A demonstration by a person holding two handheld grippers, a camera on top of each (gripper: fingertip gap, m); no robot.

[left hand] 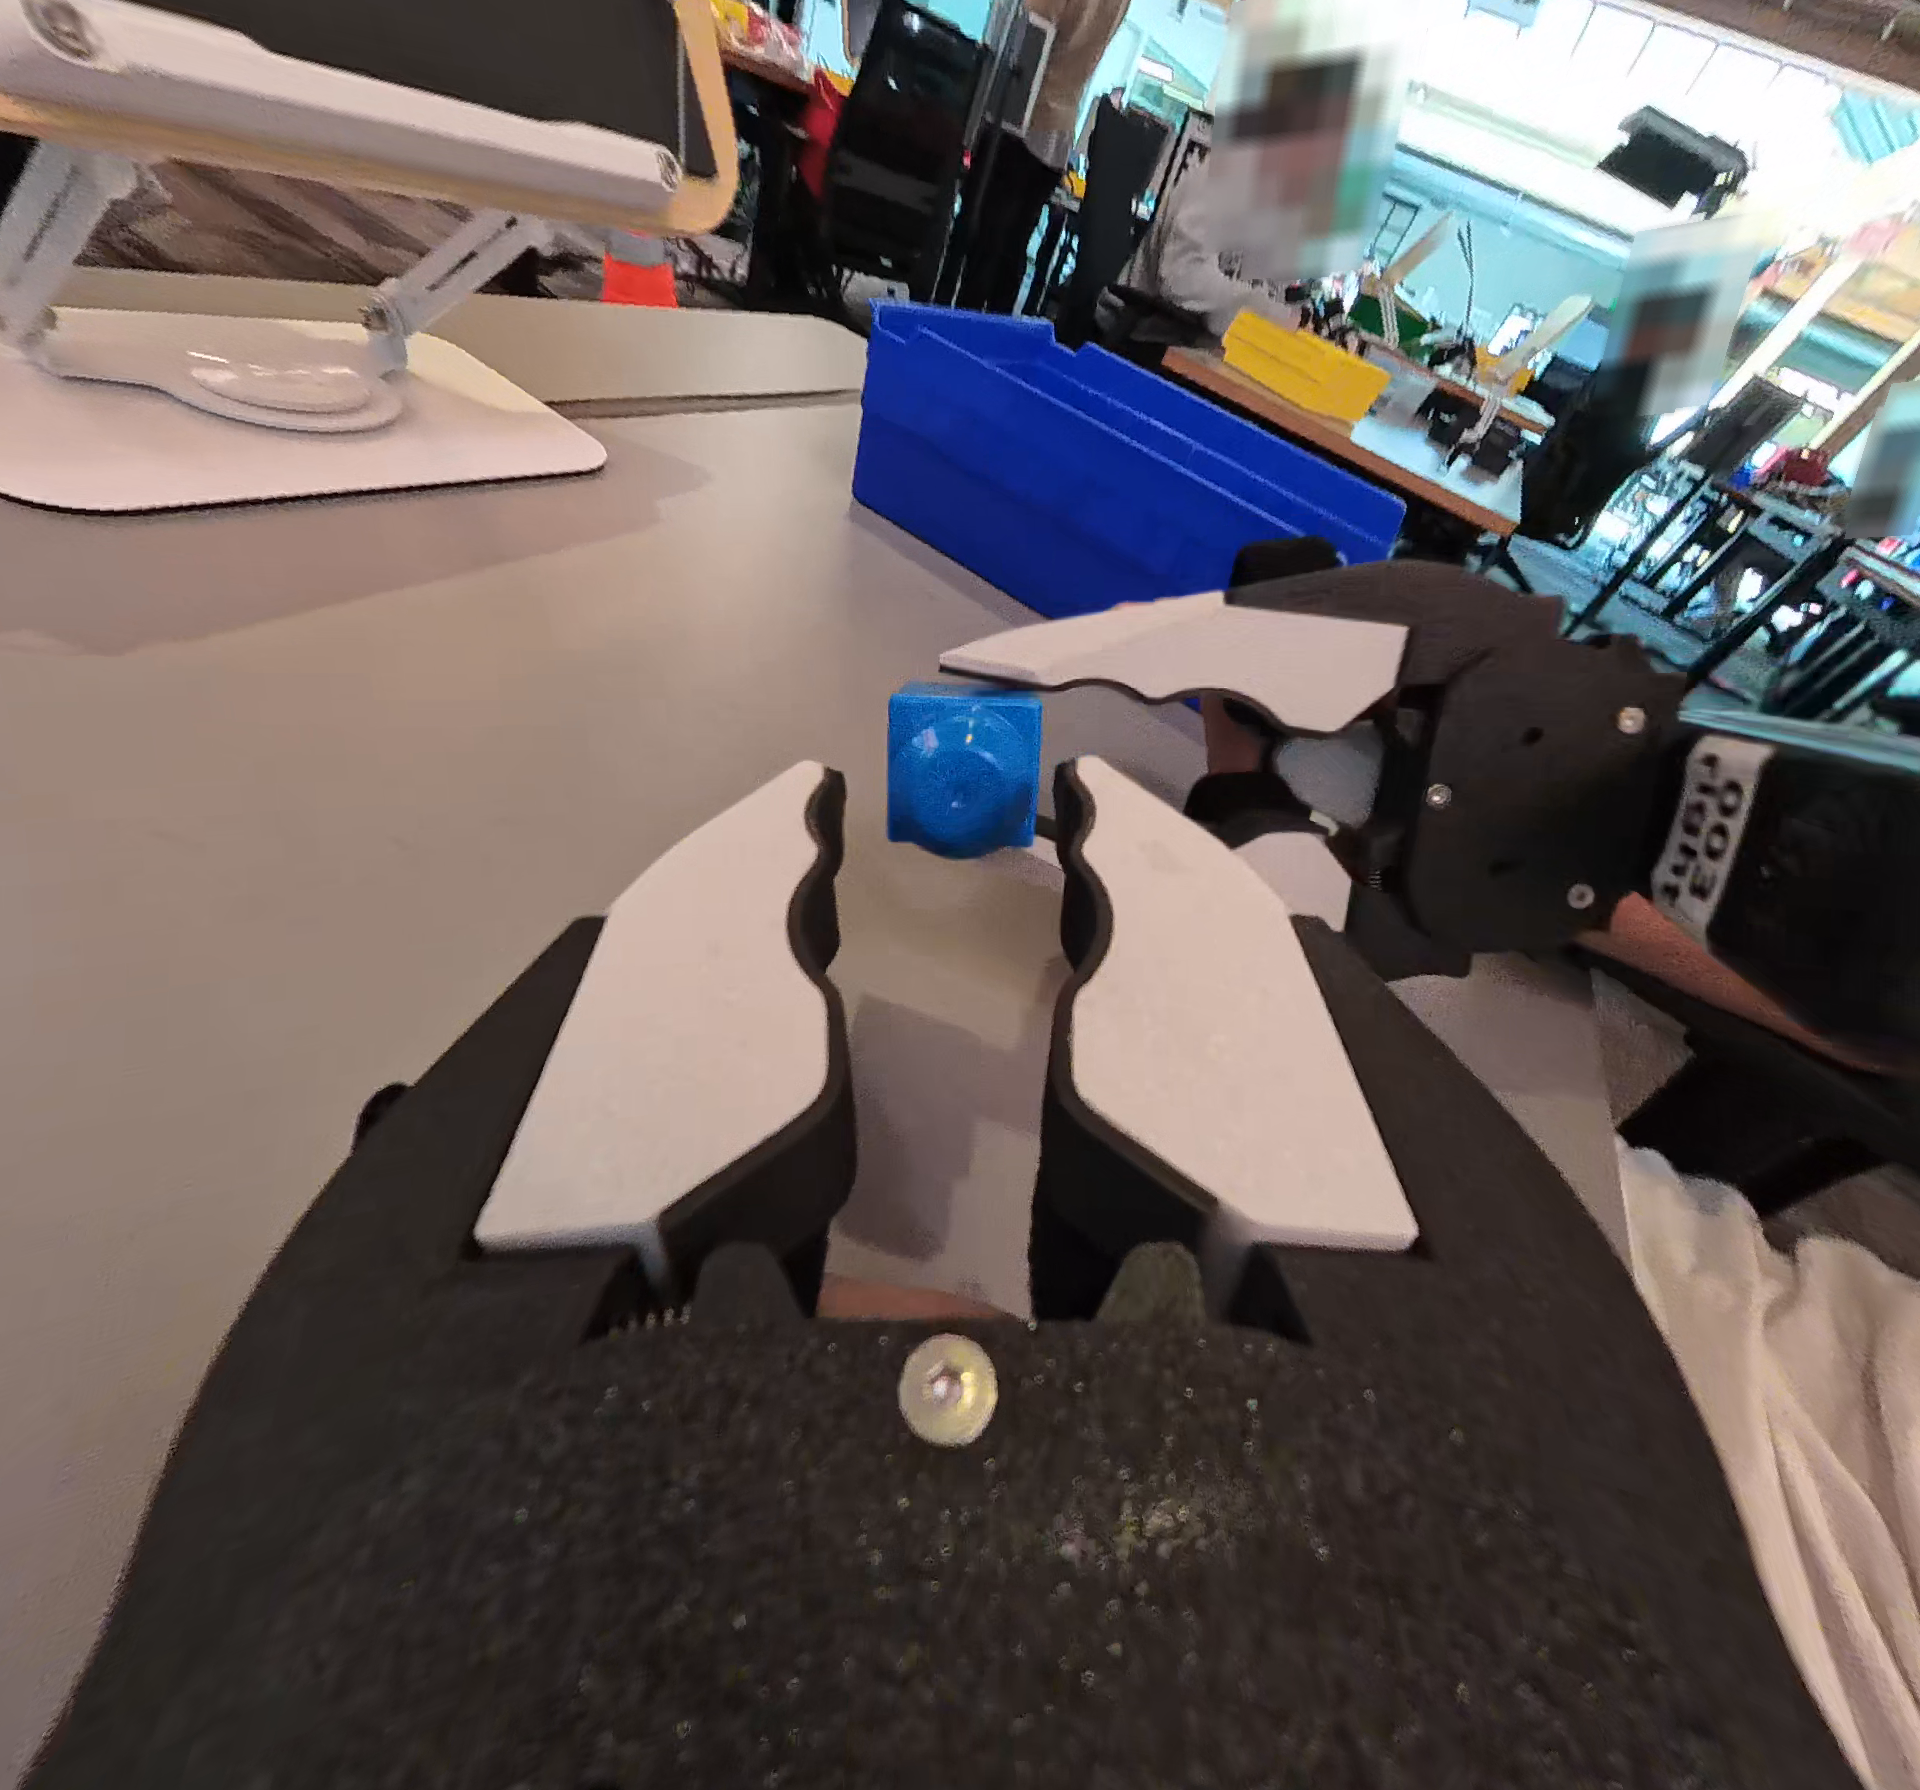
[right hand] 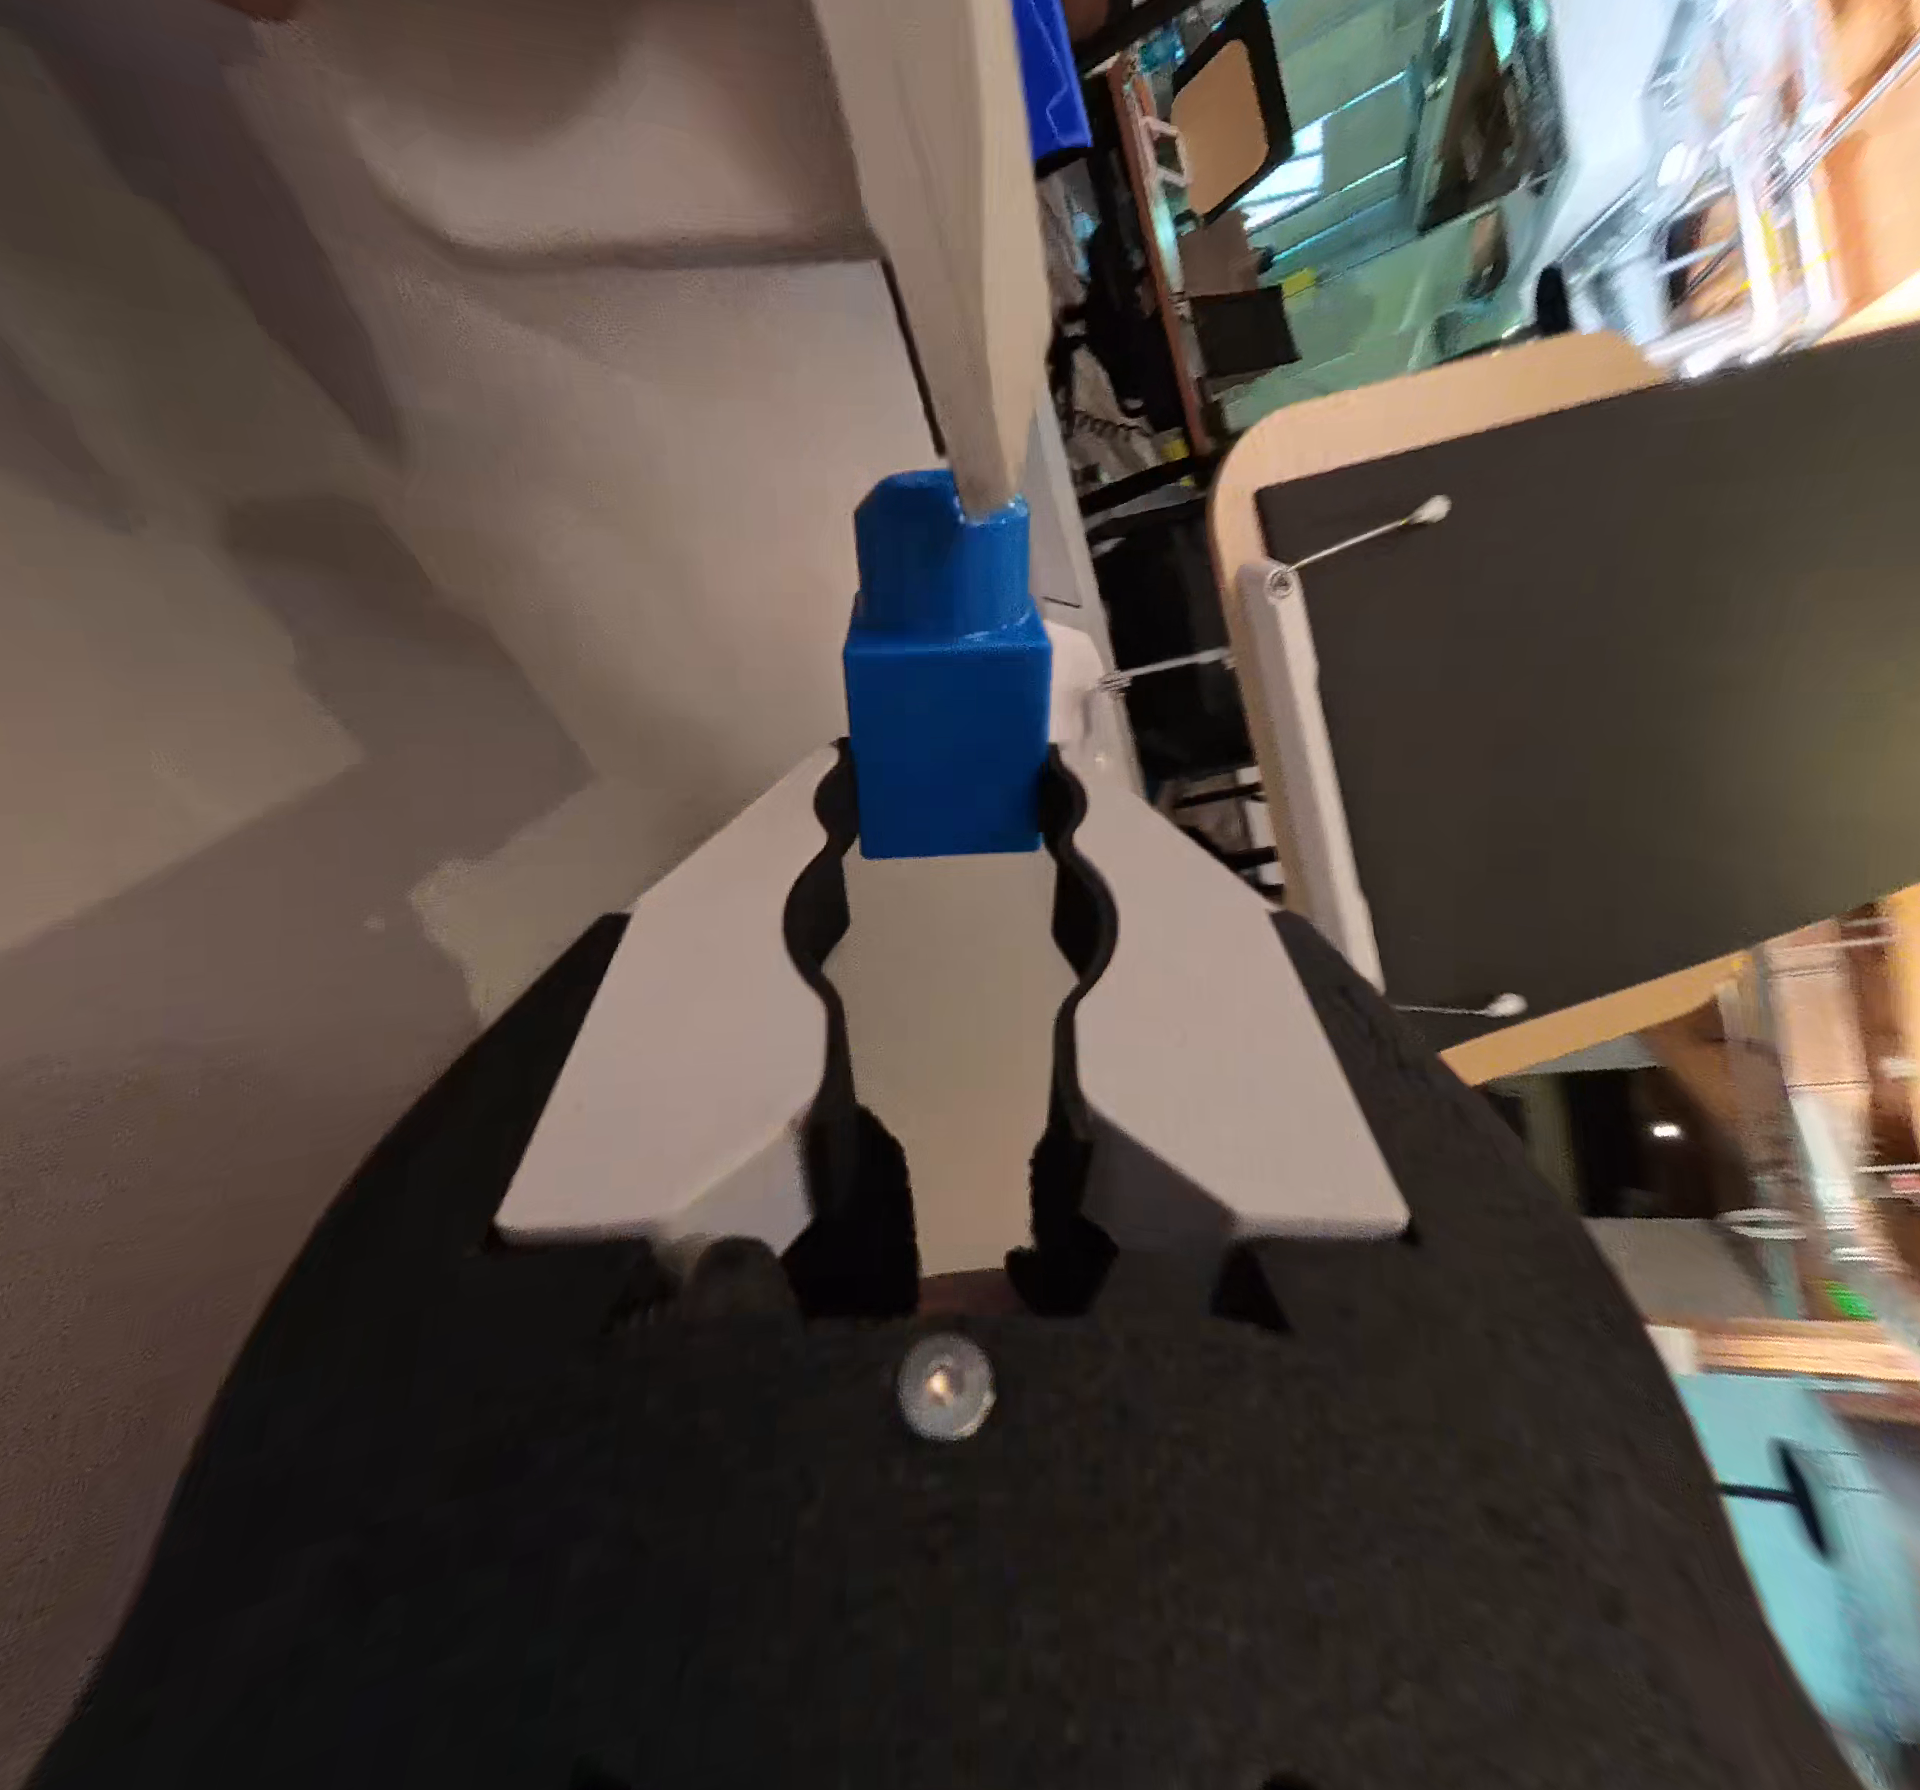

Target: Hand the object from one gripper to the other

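Observation:
A small blue block with a round stud on its end is clamped between the tips of my right gripper, which is shut on it. In the left wrist view the block hangs above the grey table, just beyond the tips of my left gripper. The left jaws stand open, about a block's width apart, and empty. The right gripper comes in from the right, turned on its side, with its upper finger lying on top of the block. One left finger reaches the block's stud in the right wrist view.
A blue plastic bin stands on the table behind the block. A white stand carrying a dark, wood-edged board sits at the back left. The person's white clothing is at the lower right. Other tables and people are far behind. The tips of one gripper are about 5 centimetres away from the tips of the other.

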